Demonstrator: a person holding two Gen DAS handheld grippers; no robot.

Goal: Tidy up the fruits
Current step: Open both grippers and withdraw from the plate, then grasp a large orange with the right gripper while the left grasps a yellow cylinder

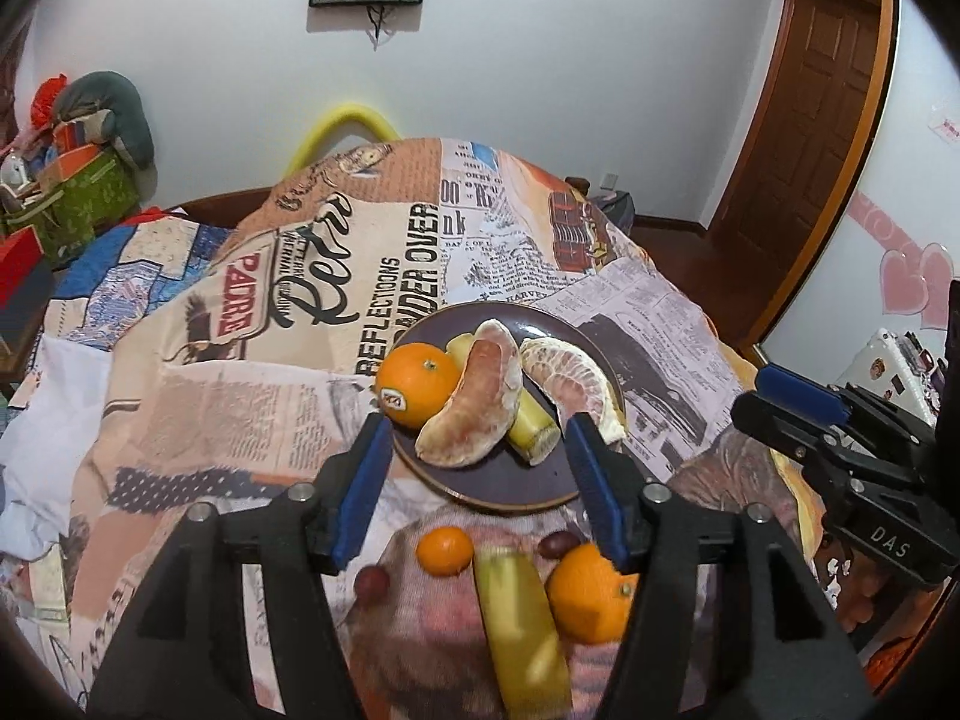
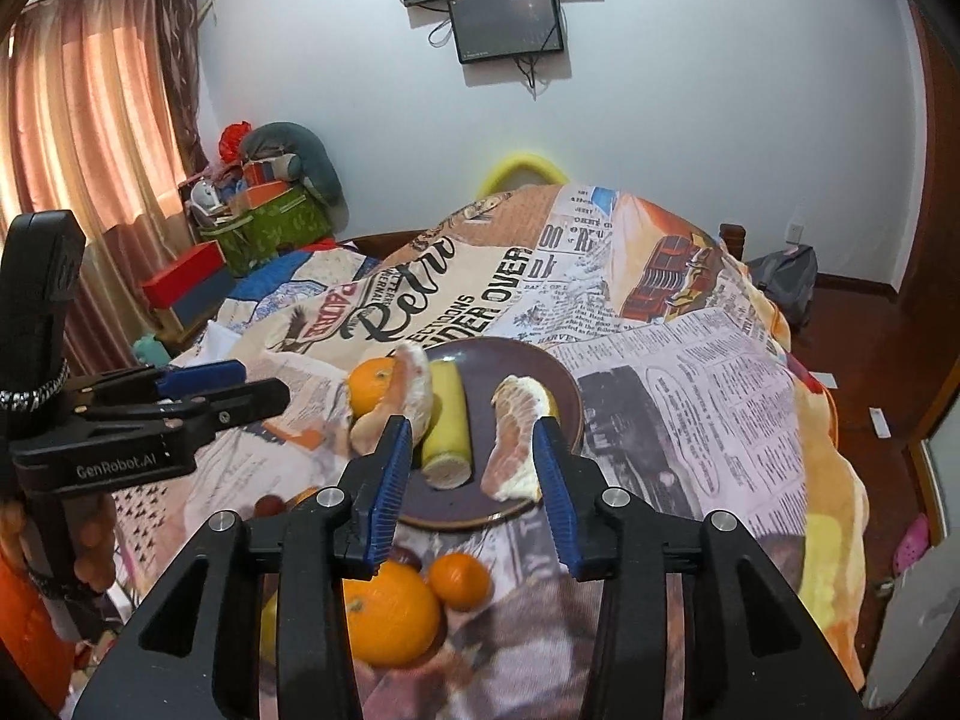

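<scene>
My left gripper (image 1: 474,474) hangs spread and empty over the plate's (image 1: 510,489) near rim, yellow fruit stick (image 1: 522,630) on the blanket straight below, long axis near-far; right gripper (image 2: 471,486) also spread, empty.

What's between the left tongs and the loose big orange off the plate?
Nothing visible. The left tongs are open above the plate; the big orange lies on the cloth just below the right finger, beside a yellow-green stick. The small orange sits apart.
</scene>
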